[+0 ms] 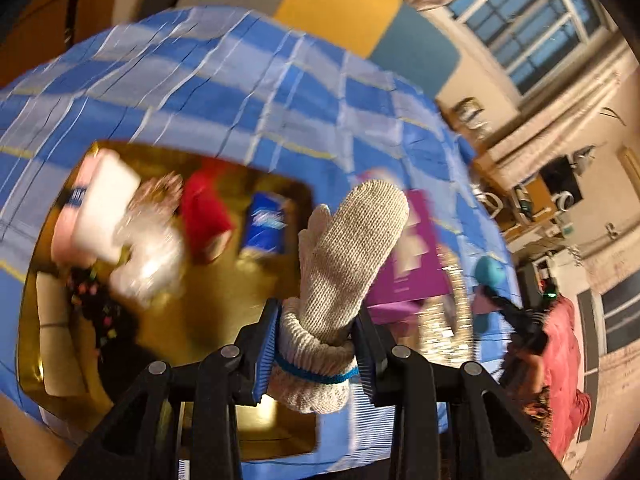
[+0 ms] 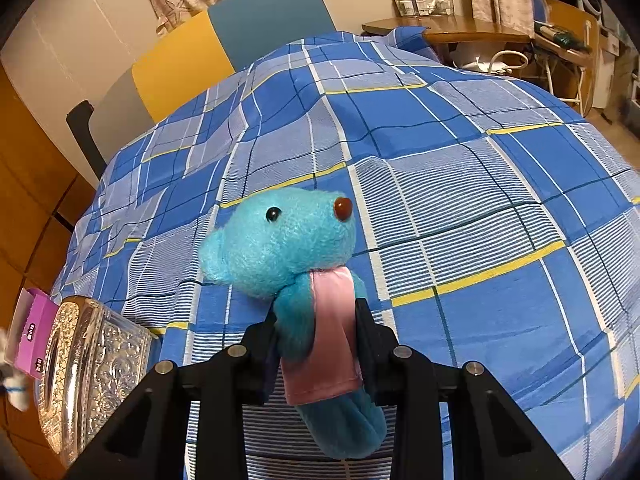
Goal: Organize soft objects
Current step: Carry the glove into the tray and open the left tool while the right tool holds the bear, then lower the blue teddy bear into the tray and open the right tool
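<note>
My left fingers [image 1: 314, 354] are closed partway on the ribbed cuff of a knitted mitten [image 1: 344, 256], the blue pads pressing it from both sides, the mitten's thumb and body standing up past them toward twelve o'clock. At about nine to ten o'clock of that grip lies a gold tray [image 1: 52, 240] on the blue checked bedspread [image 1: 224, 76], already holding soft things: a white pad, a red cloth [image 1: 204, 212], a blue packet [image 1: 266, 222]; much of it is blurred. I judge the step in hand is carrying the mitten over to the tray. To do it well I should keep the cuff pinched, bring it over the bare gold patch near the tray's middle, lower until the mitten's tip rests, and only then let go.

My right fingers [image 2: 316, 344] are nearly closed on the body of a turquoise plush bear [image 2: 288, 236], gripping it across its pink scarf, head rising toward twelve o'clock, above the bedspread. At nine o'clock stand an embossed silver tissue box [image 2: 88, 364] and a purple box [image 2: 34, 320]. This one should wait its turn.
</note>
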### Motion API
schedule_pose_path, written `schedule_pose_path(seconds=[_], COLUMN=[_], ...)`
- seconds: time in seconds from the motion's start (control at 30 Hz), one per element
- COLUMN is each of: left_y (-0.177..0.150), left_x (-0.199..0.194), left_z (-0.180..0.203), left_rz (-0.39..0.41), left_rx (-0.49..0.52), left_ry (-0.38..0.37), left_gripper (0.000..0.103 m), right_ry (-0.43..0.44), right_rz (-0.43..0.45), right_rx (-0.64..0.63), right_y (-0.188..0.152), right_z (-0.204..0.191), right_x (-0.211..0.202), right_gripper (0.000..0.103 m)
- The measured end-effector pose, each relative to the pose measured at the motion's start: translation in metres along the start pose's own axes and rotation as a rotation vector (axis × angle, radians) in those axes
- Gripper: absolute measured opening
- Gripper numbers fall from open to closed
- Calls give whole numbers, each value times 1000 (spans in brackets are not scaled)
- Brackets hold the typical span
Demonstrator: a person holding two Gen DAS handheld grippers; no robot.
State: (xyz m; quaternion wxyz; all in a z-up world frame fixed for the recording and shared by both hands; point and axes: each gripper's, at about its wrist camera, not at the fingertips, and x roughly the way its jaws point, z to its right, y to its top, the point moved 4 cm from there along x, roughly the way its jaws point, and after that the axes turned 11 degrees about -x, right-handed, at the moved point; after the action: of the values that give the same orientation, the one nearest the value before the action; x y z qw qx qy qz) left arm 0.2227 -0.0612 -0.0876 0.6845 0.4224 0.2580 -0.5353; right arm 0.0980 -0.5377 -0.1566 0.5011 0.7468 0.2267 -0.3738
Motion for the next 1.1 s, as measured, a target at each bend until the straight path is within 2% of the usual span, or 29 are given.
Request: schedule_pose_path(seconds=[0.23, 0.4, 0.5, 0.63, 0.73, 0.87, 1.1], left_y=[-10, -19, -22, -21, -18, -18, -29], left_x=[44, 74, 83, 75, 64, 47, 24], left_z=[-30, -27, -27, -23, -18, -12, -7], left_rz=[-62, -119, -133, -99, -56, 20, 125], left_rx=[-90, -75, -64, -64, -58, -30, 55], left_ry=[52, 71, 88, 90, 58, 79, 103], left_gripper=[34, 35, 39, 45, 46, 46, 46], right_ry=[-18, -22, -20, -20, -20, -32, -135], right_rz=[-7, -9, -9, -7, -5, 5, 67], right_rx=[-4, -7, -8, -14, -15, -16, -115], right_y=[-2, -2, -1, -1, -1, -1, 4], right_z=[3, 4, 3, 2, 2, 2, -12], right_x=[3, 4, 3, 3, 3, 0, -19], right_gripper=[33, 33, 33, 33, 33, 33, 33])
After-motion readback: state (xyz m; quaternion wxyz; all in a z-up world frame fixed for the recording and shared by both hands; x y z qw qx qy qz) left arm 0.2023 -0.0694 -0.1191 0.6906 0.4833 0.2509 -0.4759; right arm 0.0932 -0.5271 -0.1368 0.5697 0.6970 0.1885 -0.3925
